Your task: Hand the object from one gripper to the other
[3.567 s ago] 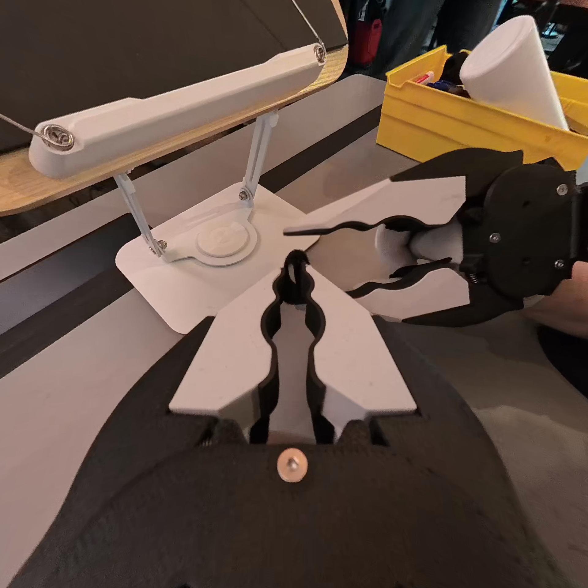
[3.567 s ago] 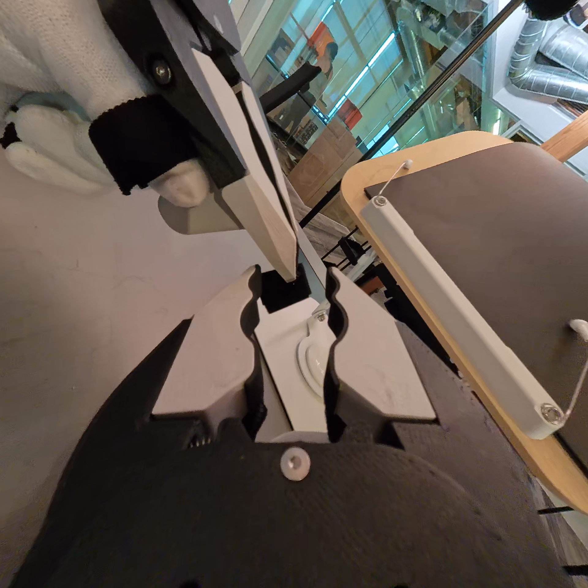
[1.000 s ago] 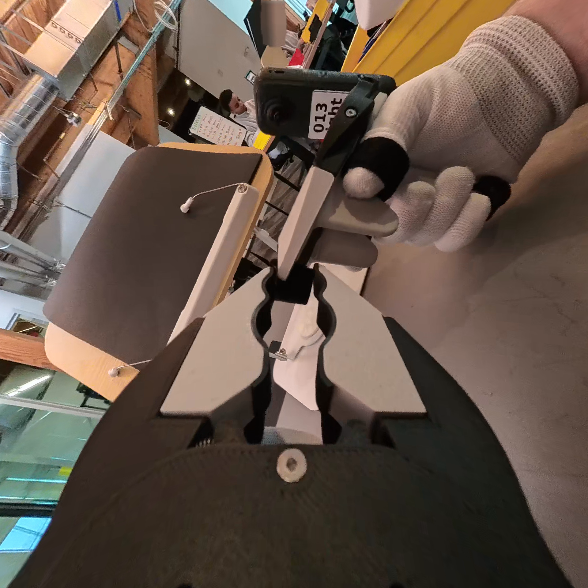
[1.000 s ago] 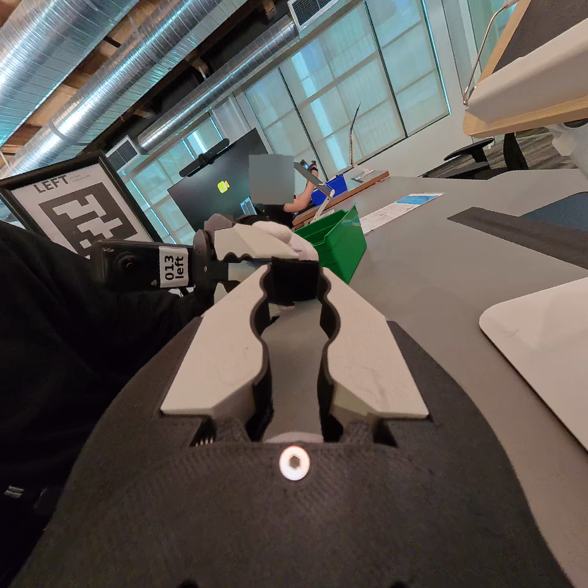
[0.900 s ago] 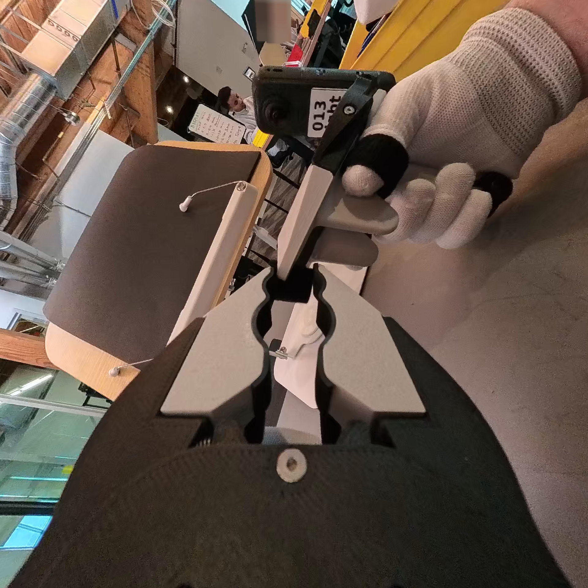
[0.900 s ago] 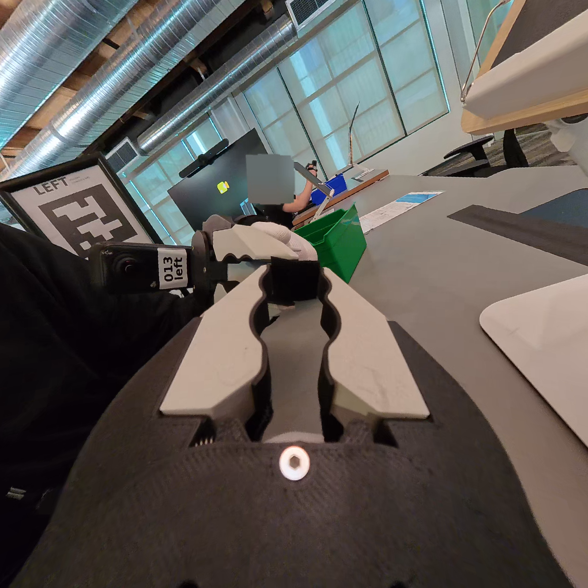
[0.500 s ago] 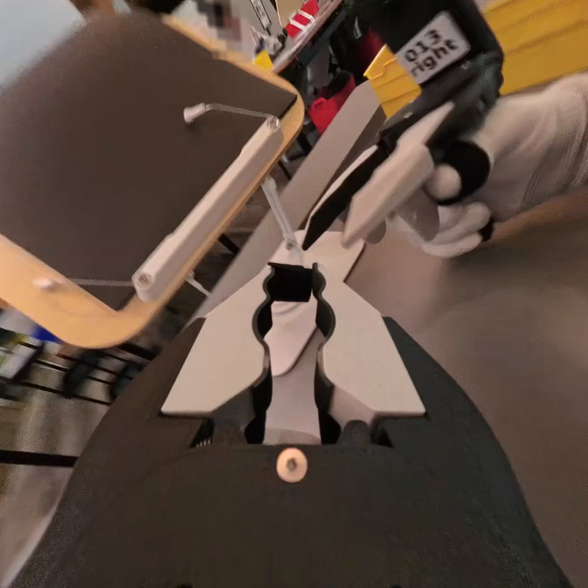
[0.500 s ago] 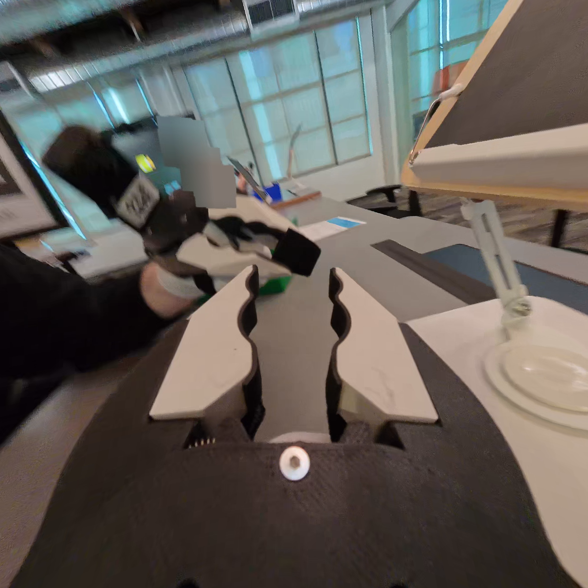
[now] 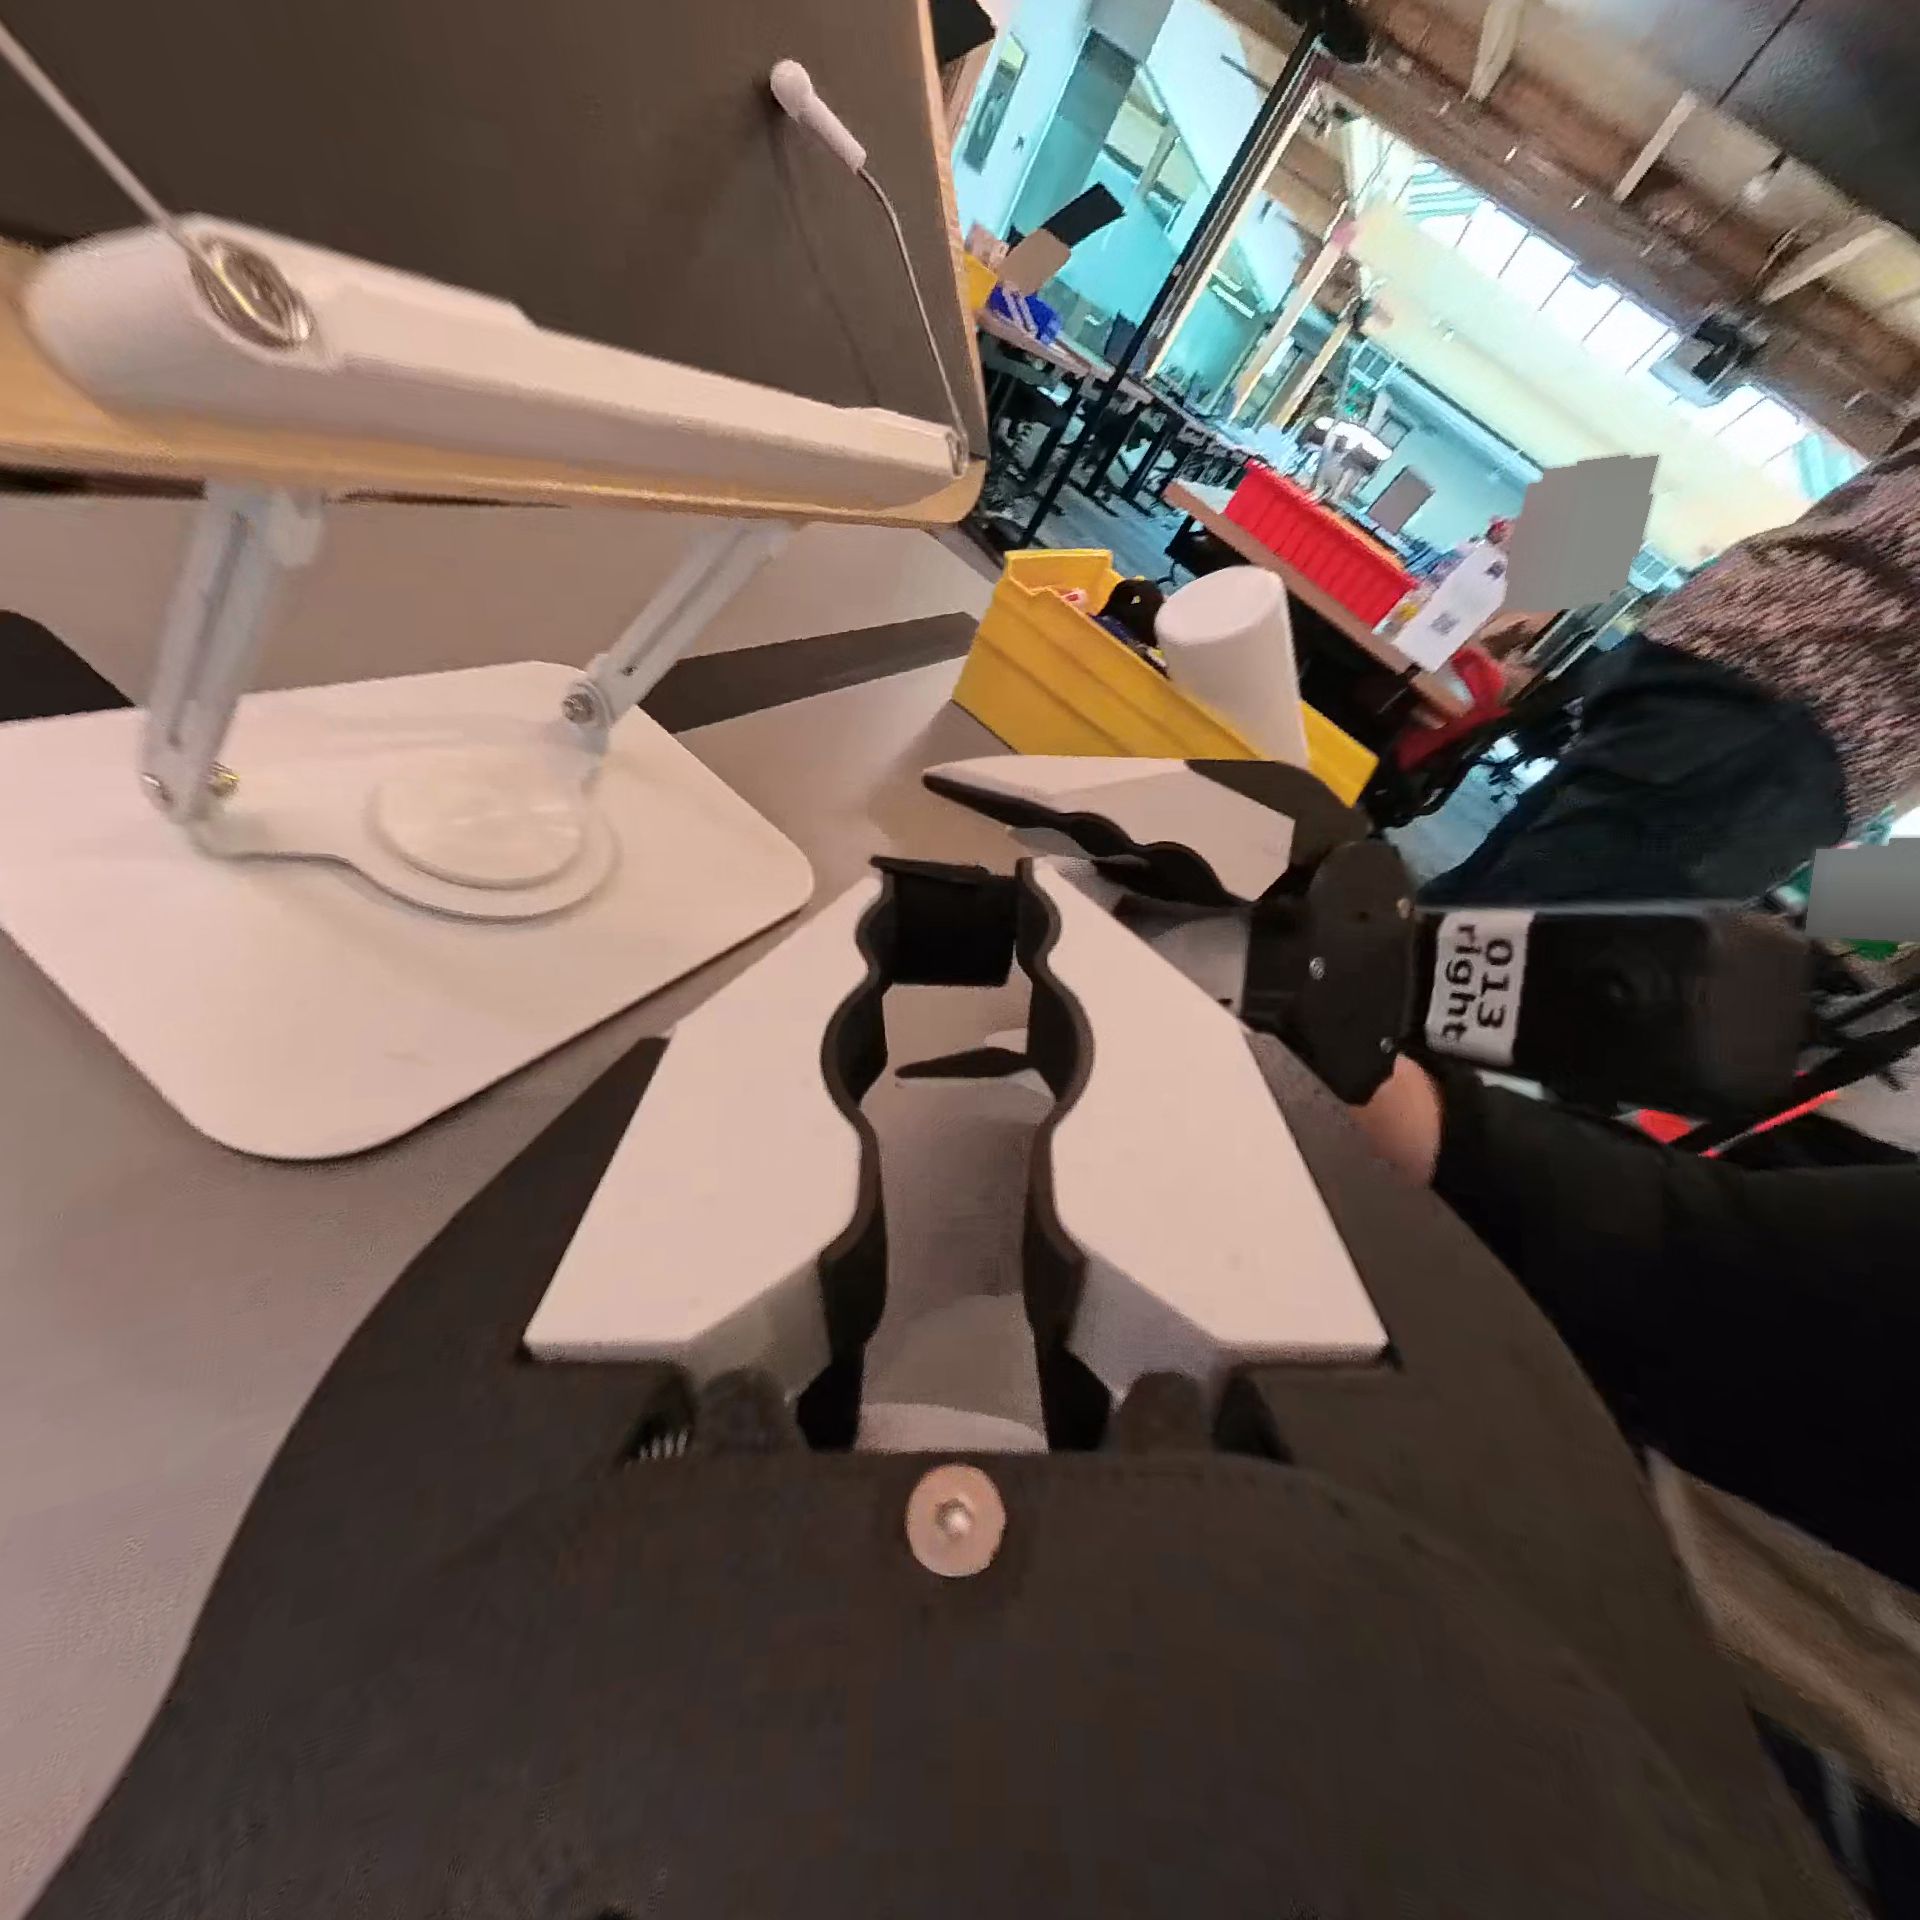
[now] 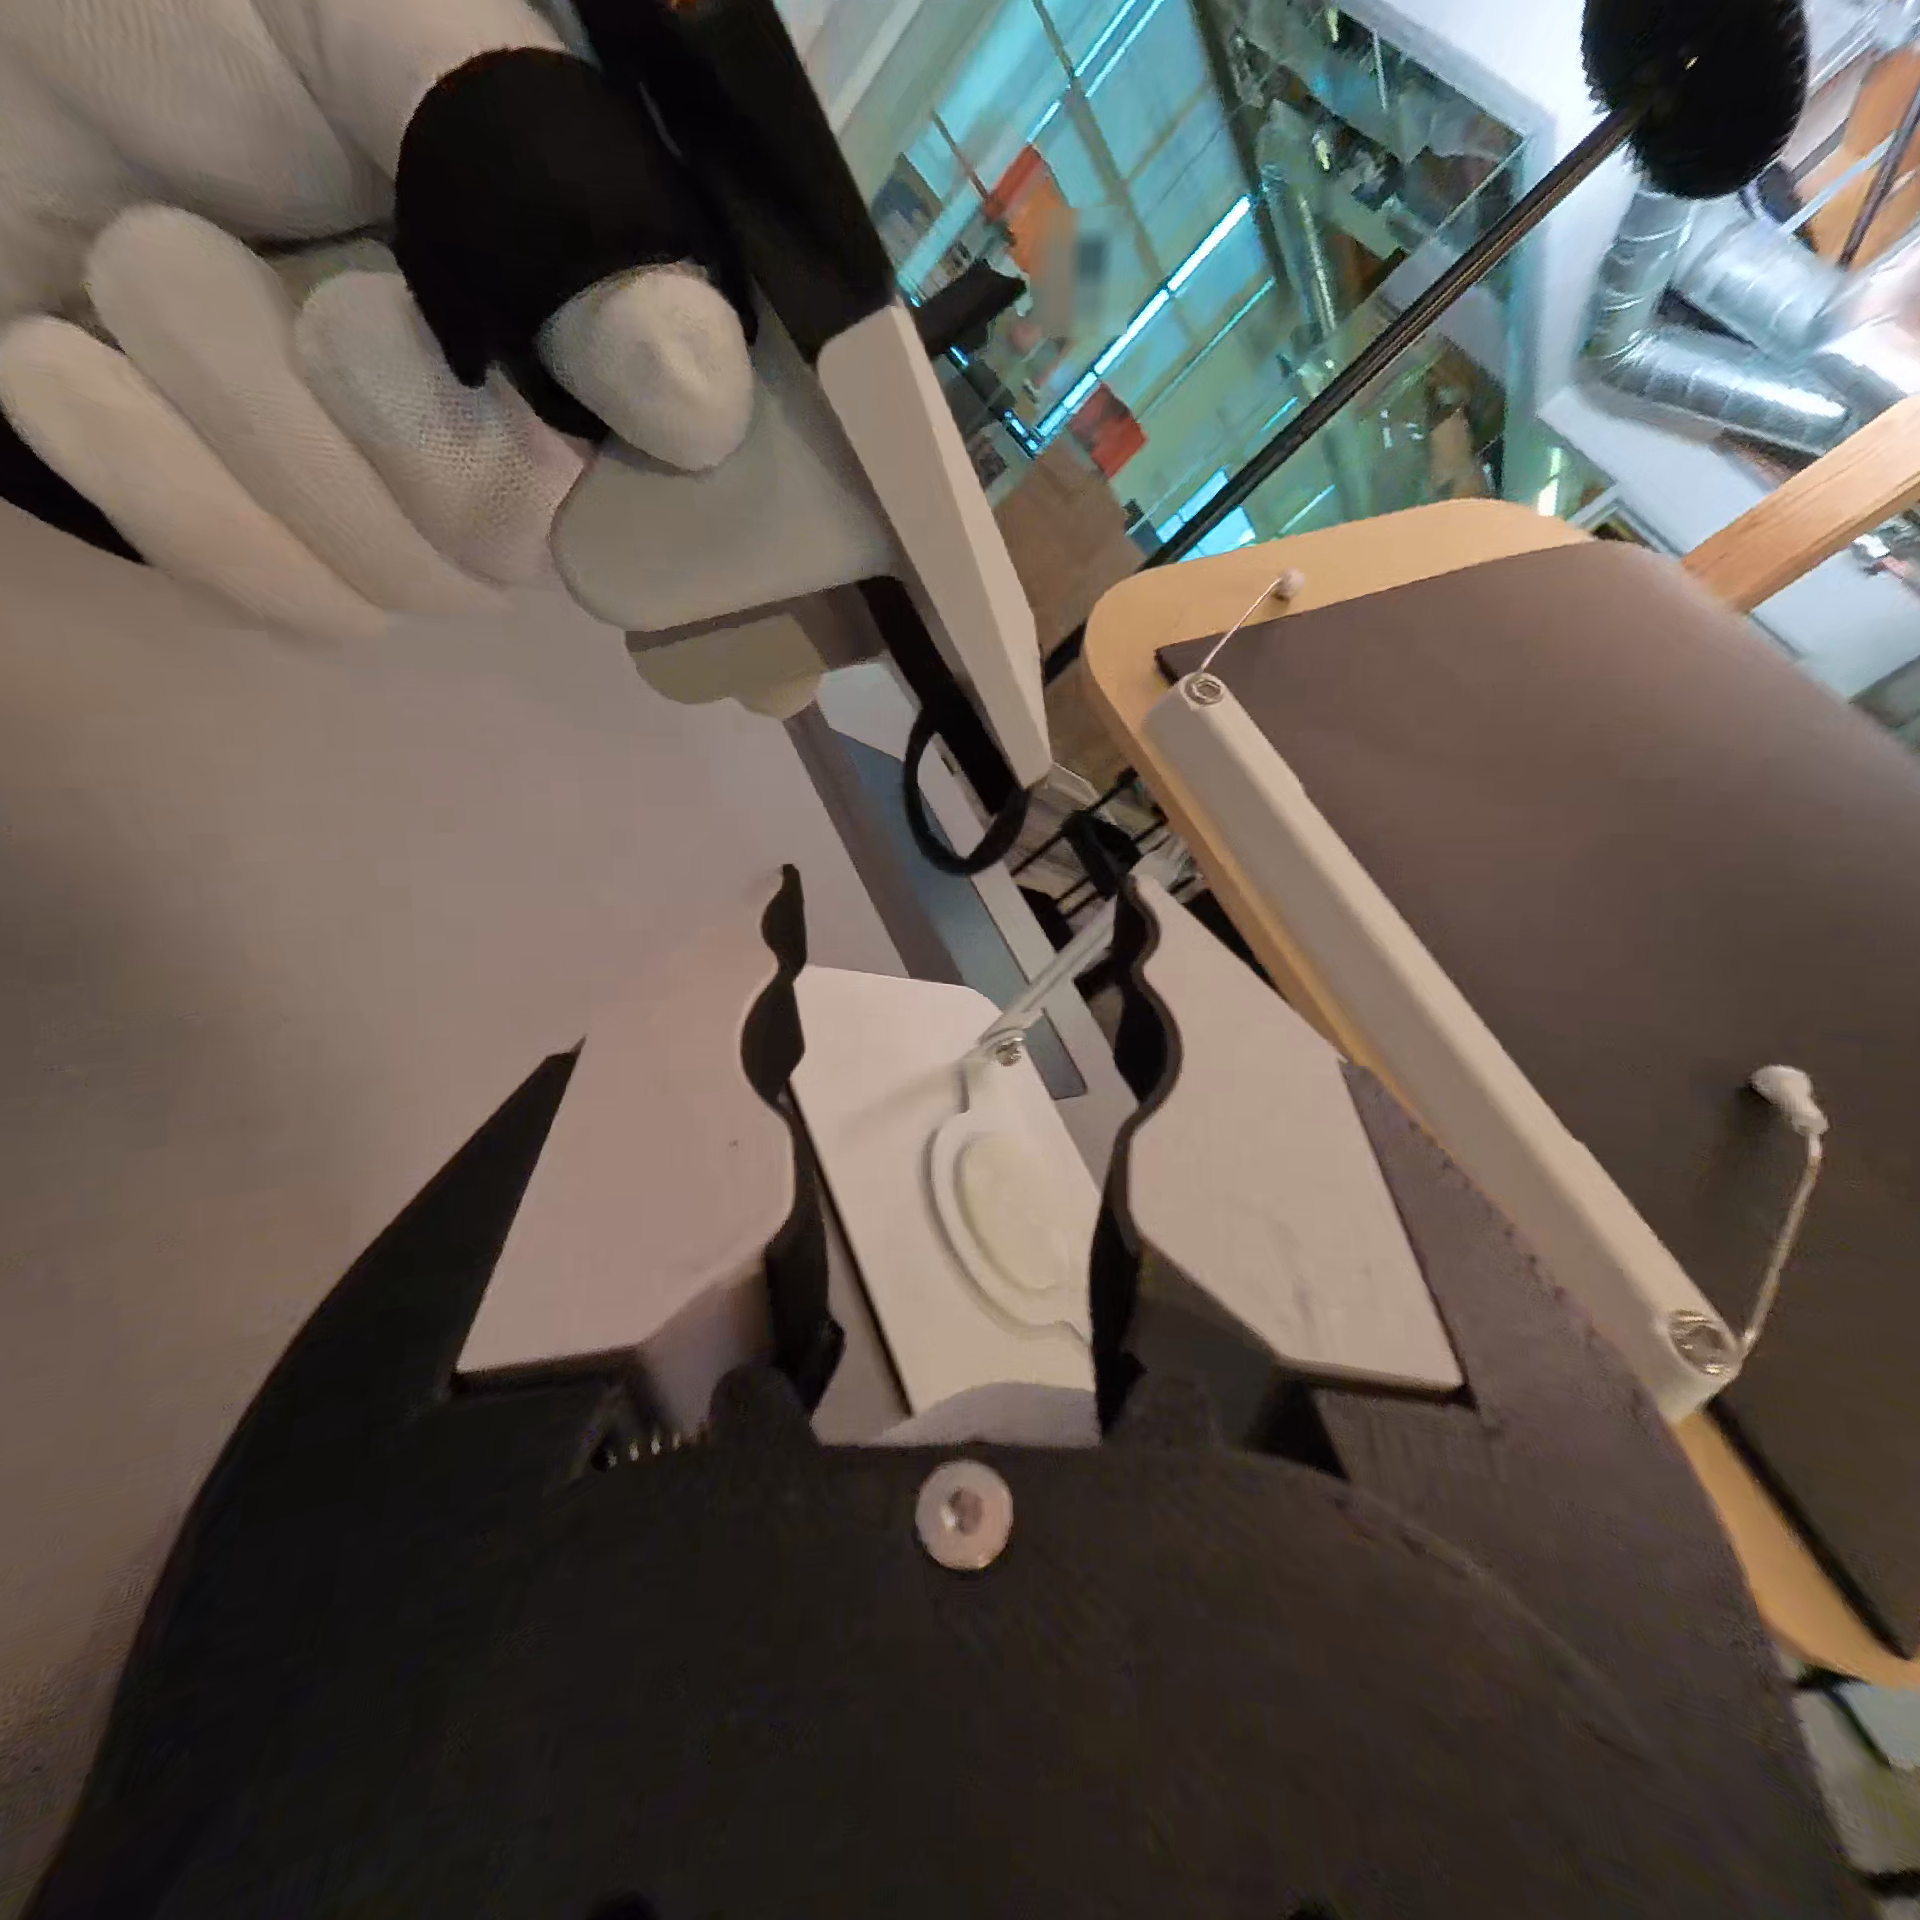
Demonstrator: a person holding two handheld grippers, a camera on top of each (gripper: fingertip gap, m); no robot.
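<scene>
Left wrist view, left gripper clamping black block, squat, long axis unclear

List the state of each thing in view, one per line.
Left tool: shut on the black block.
Black block: clamped at the fingertips, off the table.
Right tool: open, empty.
Book stand: propped up, tilted, nothing on it.
Yellow bin: holds a white cone.

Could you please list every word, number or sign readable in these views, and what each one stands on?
White label on the black camera body: dark print, legible, but I do not quote writing.
White sheet in the background: too small to read.
Right wrist view: no writing.
</scene>
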